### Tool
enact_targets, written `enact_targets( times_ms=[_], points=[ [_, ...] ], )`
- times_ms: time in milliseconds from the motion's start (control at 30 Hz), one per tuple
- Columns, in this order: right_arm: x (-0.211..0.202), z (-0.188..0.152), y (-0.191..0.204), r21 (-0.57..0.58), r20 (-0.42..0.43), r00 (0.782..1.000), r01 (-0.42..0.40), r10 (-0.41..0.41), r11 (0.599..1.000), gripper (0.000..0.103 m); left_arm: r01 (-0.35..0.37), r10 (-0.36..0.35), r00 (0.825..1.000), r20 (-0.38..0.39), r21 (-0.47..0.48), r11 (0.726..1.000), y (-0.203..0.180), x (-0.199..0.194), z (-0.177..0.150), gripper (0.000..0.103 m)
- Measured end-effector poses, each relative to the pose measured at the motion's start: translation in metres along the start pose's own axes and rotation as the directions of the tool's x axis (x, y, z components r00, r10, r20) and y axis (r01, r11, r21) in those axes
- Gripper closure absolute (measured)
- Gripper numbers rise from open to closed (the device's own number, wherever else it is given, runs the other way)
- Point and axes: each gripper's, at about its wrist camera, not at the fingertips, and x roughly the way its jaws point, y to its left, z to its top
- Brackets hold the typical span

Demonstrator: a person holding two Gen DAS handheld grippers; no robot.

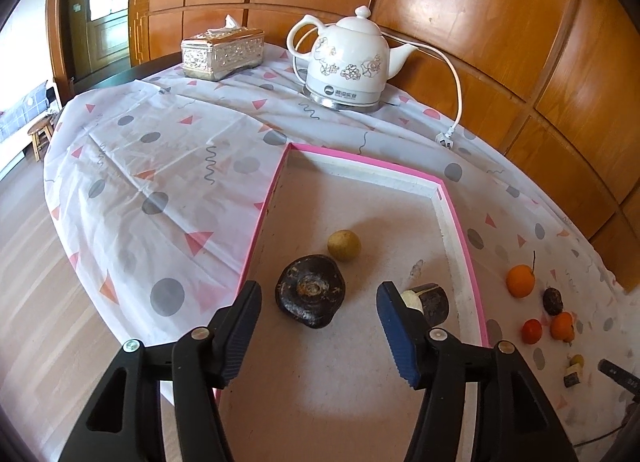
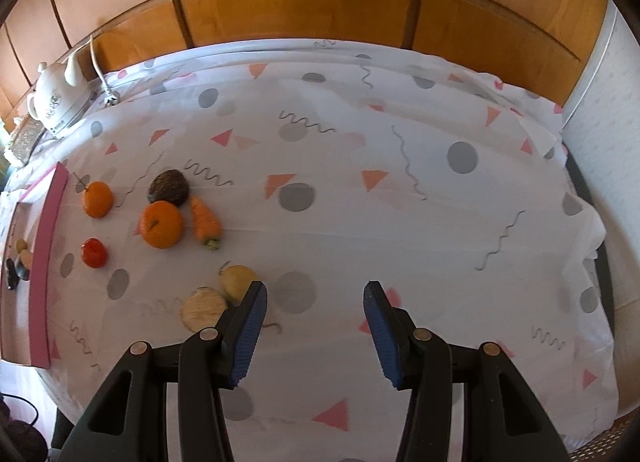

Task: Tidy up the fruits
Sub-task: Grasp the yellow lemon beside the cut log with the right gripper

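My left gripper (image 1: pixel 319 288) stands open over the pink-rimmed tray (image 1: pixel 400 171). A dark flat wrinkled fruit (image 1: pixel 310 296) lies on the tray floor between and just past its fingertips, with neither pad touching it. A yellow round fruit (image 1: pixel 344 245) lies behind it, and a dark cut piece (image 1: pixel 430 300) sits beside the right finger. My right gripper (image 2: pixel 315 288) is open and empty above the cloth. Left of it lie a yellowish fruit (image 2: pixel 238 282), a pale cut piece (image 2: pixel 204 309), two oranges (image 2: pixel 162 223), a carrot (image 2: pixel 205 221), a dark fruit (image 2: pixel 168 187) and a red fruit (image 2: pixel 94 252).
A white kettle (image 1: pixel 348 61) with its cord and plug (image 1: pixel 444 139) and a silver tissue box (image 1: pixel 222 51) stand at the back of the table. A wooden panel wall runs behind. The patterned cloth (image 2: pixel 400 221) drops off at the table's left edge to the floor.
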Motion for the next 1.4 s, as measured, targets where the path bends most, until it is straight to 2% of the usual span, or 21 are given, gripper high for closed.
enact_targets(
  times_ms=[167,367,533,633,700,833,1033,1100,1133,1333,1400],
  points=[
    [0.005,-0.001,0.009,0.015,-0.012,1.0,-0.021,0.021,1.0,0.052,-0.002,0.002,1.0,-0.005,-0.014,1.0,0.005,-0.002,-0.004,0.041],
    [0.02,0.001,0.012,0.123,-0.037,0.995,-0.088,0.093,0.988,0.053,-0.004,0.004,1.0,0.002,-0.018,1.0,0.01,-0.006,-0.007,0.039],
    [0.04,0.002,0.013,0.224,-0.06,0.986,-0.141,0.158,0.964,0.053,-0.009,0.009,1.0,0.004,-0.029,1.0,0.015,-0.009,-0.01,0.037],
    [0.045,0.004,0.015,0.252,-0.045,0.983,-0.161,0.177,0.954,0.054,-0.014,0.014,1.0,0.002,-0.037,0.999,0.019,-0.009,-0.011,0.035],
    [0.046,0.006,0.019,0.25,-0.042,0.98,-0.18,0.197,0.951,0.064,-0.016,0.016,1.0,-0.002,-0.044,0.999,0.021,-0.009,-0.012,0.035],
    [0.048,0.01,0.028,0.225,-0.05,0.977,-0.19,0.206,0.956,0.065,-0.015,0.015,1.0,-0.003,-0.045,0.999,0.022,-0.009,-0.013,0.035],
    [0.054,0.012,0.027,0.275,-0.058,0.965,-0.231,0.256,0.933,0.065,-0.008,0.008,1.0,-0.002,-0.047,0.999,0.024,-0.01,-0.013,0.034],
    [0.052,0.012,0.029,0.267,-0.051,0.967,-0.227,0.25,0.936,0.071,-0.007,0.007,1.0,-0.005,-0.05,0.999,0.025,-0.009,-0.014,0.034],
    [0.051,0.013,0.029,0.262,-0.045,0.968,-0.228,0.247,0.938,0.077,-0.008,0.007,1.0,-0.005,-0.052,0.999,0.025,-0.009,-0.014,0.034],
    [0.046,0.012,0.024,0.265,-0.021,0.968,-0.234,0.249,0.935,0.078,-0.006,0.006,1.0,-0.008,-0.049,0.999,0.023,-0.009,-0.016,0.034],
    [0.044,0.01,0.018,0.289,-0.004,0.964,-0.252,0.264,0.924,0.078,-0.006,0.006,1.0,-0.006,-0.05,0.999,0.024,-0.009,-0.015,0.034]
  ],
)
